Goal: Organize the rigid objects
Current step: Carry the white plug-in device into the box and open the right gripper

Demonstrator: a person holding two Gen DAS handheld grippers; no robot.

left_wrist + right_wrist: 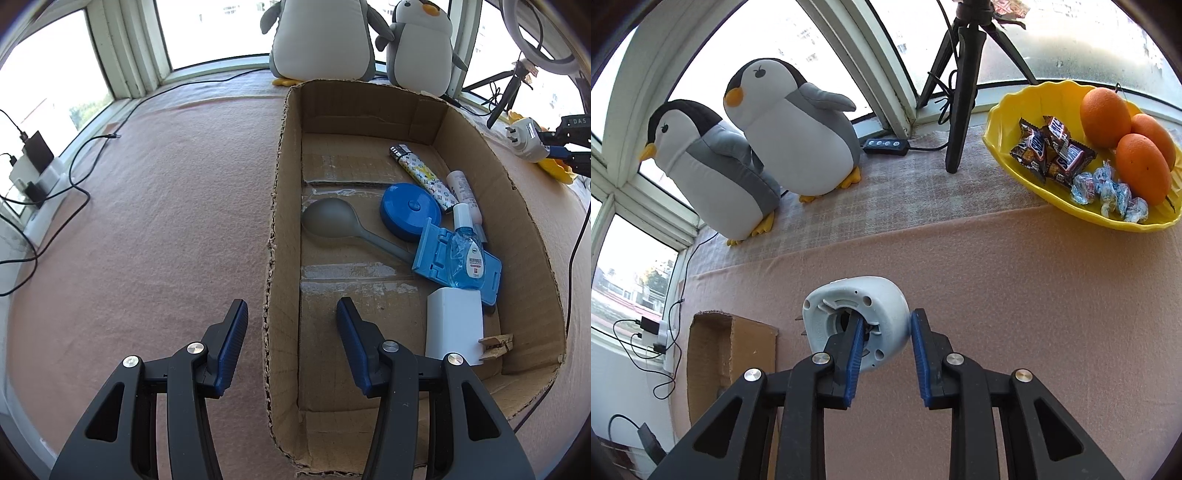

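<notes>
The right gripper [882,354] has its jaws closed on a pale grey plug adapter [857,325]: one blue pad sits inside the recess of its open face, the other presses the outer wall. The adapter is held clear above the pink-covered surface [1015,295], its open face turned back toward the camera and its long axis running roughly left to right; the small metal prongs poke out on its left side, pointing toward the cardboard box [713,354]. In the left wrist view the same adapter [528,142] shows far right, prongs aimed left at the box, though the edge distortion makes its tilt hard to judge.

The left gripper [291,317] has its jaws wide apart and empty, straddling the box's near wall [275,258]. Inside lie a grey spoon [332,221], bowl pointing left, a blue round case [410,210], a patterned lighter [421,177], a blue bottle [467,254] on a blue holder [436,254], a white block [454,325] and a wooden clothespin [496,347].
</notes>
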